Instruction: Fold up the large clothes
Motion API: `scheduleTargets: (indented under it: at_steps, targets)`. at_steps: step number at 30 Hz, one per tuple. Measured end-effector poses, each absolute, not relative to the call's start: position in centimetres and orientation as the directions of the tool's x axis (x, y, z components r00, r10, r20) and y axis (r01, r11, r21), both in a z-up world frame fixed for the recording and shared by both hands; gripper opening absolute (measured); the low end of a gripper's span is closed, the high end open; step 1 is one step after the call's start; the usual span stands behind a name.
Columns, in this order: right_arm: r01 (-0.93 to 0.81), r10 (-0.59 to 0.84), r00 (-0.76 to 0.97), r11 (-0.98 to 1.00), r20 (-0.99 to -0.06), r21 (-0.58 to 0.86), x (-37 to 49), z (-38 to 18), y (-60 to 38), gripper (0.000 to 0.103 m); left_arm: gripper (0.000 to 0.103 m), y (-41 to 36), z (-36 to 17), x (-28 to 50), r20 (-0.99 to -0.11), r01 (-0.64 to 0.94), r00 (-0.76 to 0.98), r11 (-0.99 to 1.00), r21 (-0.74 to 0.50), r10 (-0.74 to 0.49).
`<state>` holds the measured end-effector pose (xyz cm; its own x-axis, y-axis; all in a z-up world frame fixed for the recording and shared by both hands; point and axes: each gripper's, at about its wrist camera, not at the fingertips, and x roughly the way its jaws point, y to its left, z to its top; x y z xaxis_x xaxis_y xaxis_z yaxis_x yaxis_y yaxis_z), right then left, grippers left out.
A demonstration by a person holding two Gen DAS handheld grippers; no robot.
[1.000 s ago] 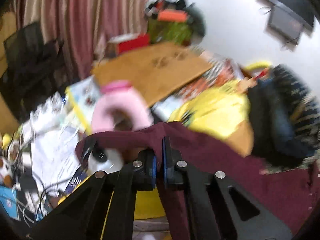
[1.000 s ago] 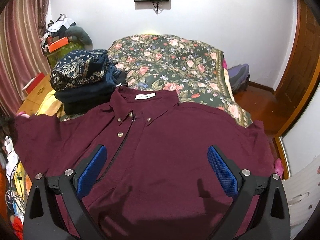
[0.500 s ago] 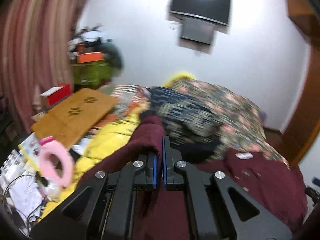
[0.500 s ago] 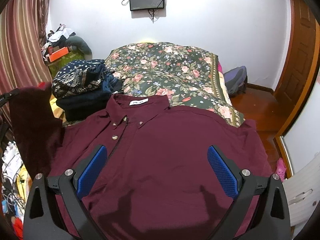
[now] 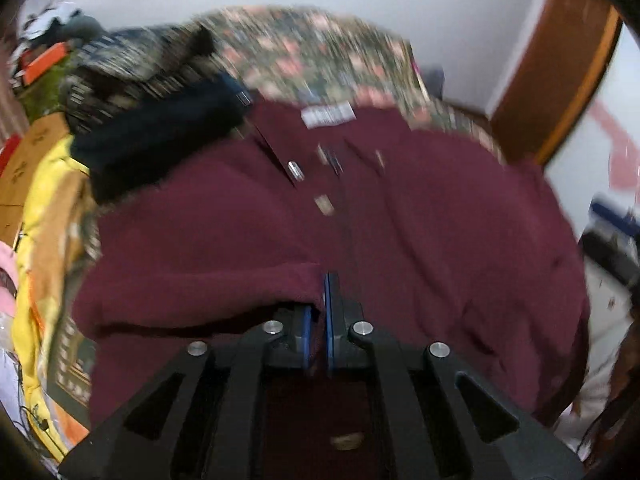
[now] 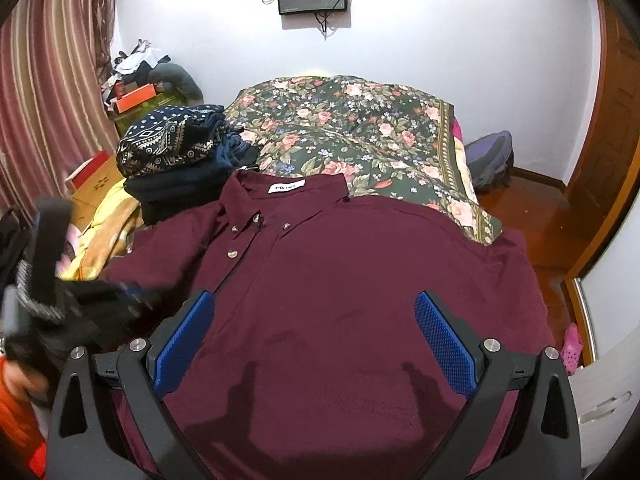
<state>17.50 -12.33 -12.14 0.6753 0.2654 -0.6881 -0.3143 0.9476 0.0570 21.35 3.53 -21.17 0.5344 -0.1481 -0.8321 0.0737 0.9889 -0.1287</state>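
Note:
A large maroon button-up shirt (image 6: 340,272) lies front-up on the bed, collar and white label toward the far side. It also fills the left wrist view (image 5: 420,220), which is blurred. My left gripper (image 5: 318,300) is shut on the shirt's left sleeve (image 5: 192,292), which is folded in over the shirt body. In the right wrist view the left gripper (image 6: 132,292) is a dark blur at the shirt's left edge. My right gripper (image 6: 312,332) is open and empty, held above the shirt's lower front.
A stack of dark folded clothes (image 6: 180,156) sits beside the collar on the left. A floral bedspread (image 6: 352,128) covers the bed beyond the shirt. Yellow cloth (image 6: 108,216) and clutter lie to the left; a wooden door (image 6: 612,140) stands at the right.
My left gripper has swung right and down with the sleeve, from out over the clutter at the left to over the shirt body. The right gripper has stayed open and tilted slightly.

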Motion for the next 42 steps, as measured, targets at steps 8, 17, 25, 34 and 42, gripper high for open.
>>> scheduleTargets:
  at_steps: [8,17,25,34,42]
  targets:
    - [-0.319,0.258,0.663,0.946,-0.703,0.047,17.1,-12.5,-12.4,0.1,0.039,2.3,-21.5,19.7,-0.856,0.129,0.484,0.983,-0.133,-0.179]
    - [-0.398,0.272,0.669,0.917,-0.692,-0.024,17.3,-11.4,-9.6,0.1,0.068,7.1,-17.0,16.2,-0.788,0.033,0.611,0.997,-0.067,-0.073]
    - [-0.626,0.409,0.546,0.779,-0.731,-0.031,18.9,-10.4,-2.7,0.1,0.07,15.9,-16.8,14.3,-0.767,-0.209,0.633,0.977,-0.037,0.106]
    - [-0.831,0.42,0.353,0.552,-0.836,-0.074,18.8,-14.2,8.7,0.098,0.07,22.6,-19.4,11.2,-0.792,-0.368,0.588,0.926,-0.082,0.164]
    - [-0.898,0.308,0.196,0.438,-0.931,-0.044,19.1,-20.3,15.7,0.074,0.07,24.6,-21.6,10.6,-0.818,-0.409,0.551,0.908,-0.093,0.165]
